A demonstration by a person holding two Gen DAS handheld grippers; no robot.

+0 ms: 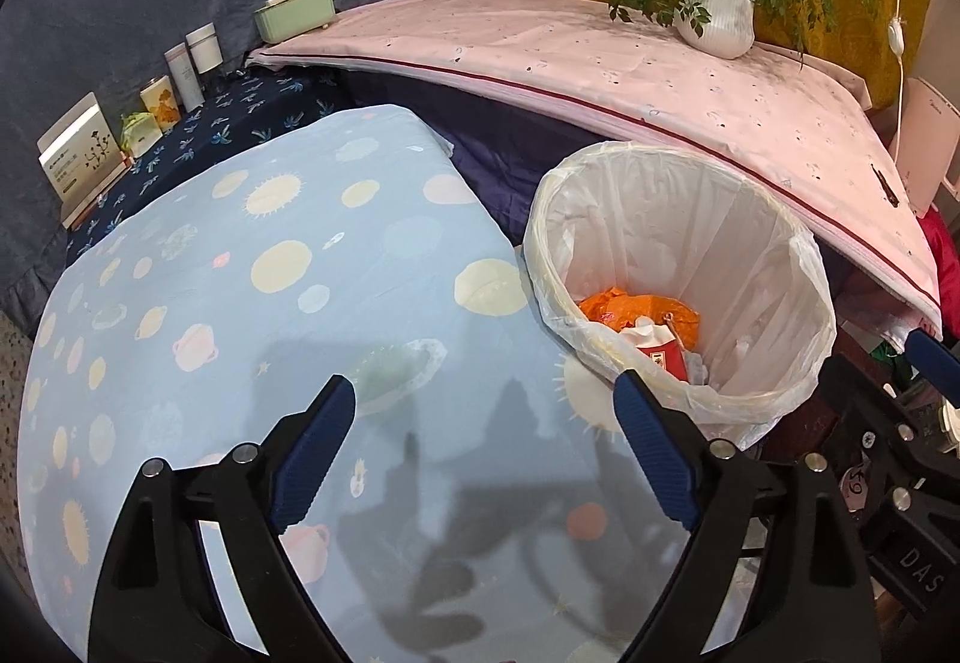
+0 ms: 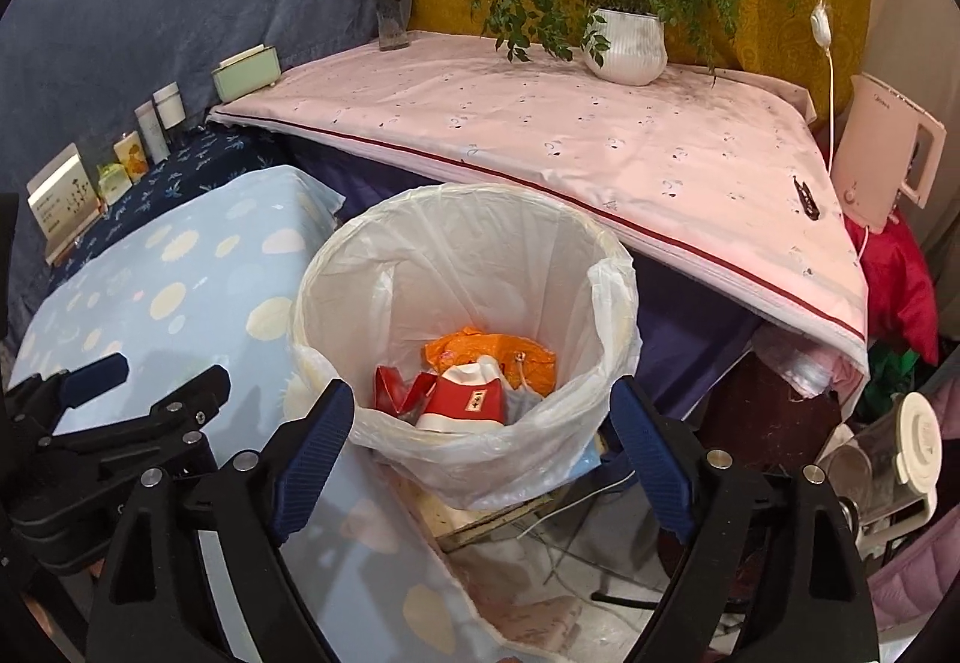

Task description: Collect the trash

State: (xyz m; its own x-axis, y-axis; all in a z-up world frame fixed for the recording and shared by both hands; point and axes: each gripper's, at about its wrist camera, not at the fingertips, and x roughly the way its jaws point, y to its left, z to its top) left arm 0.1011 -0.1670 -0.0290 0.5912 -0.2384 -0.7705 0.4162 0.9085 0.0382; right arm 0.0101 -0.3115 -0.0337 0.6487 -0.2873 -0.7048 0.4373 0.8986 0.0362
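Blue pads of the left tool (image 1: 483, 447) fill the bottom of the left wrist view, spread wide with nothing between them, above a blue table (image 1: 240, 303) printed with suns and planets. Just right of the table stands a bin (image 1: 774, 267) with a clear liner folded over its rim, likely so the bag stays open for drops. Inside lie an orange wrapper (image 1: 624, 309) and a red and white carton (image 1: 660, 354). Part of the right tool (image 1: 936, 363) shows at the far right edge. From the right wrist view, the right tool (image 2: 480, 423) also gapes wide and empty, poised directly over the bin (image 2: 336, 279), which suggests a piece was dropped in. This view looks straight down into the liner, showing the carton (image 2: 462, 399) whole, a red scrap (image 2: 393, 387) beside it, and the wrapper (image 2: 498, 351) behind. It alone shows a pink kettle (image 2: 888, 153) and floor clutter. No trash appears on the table in either view.
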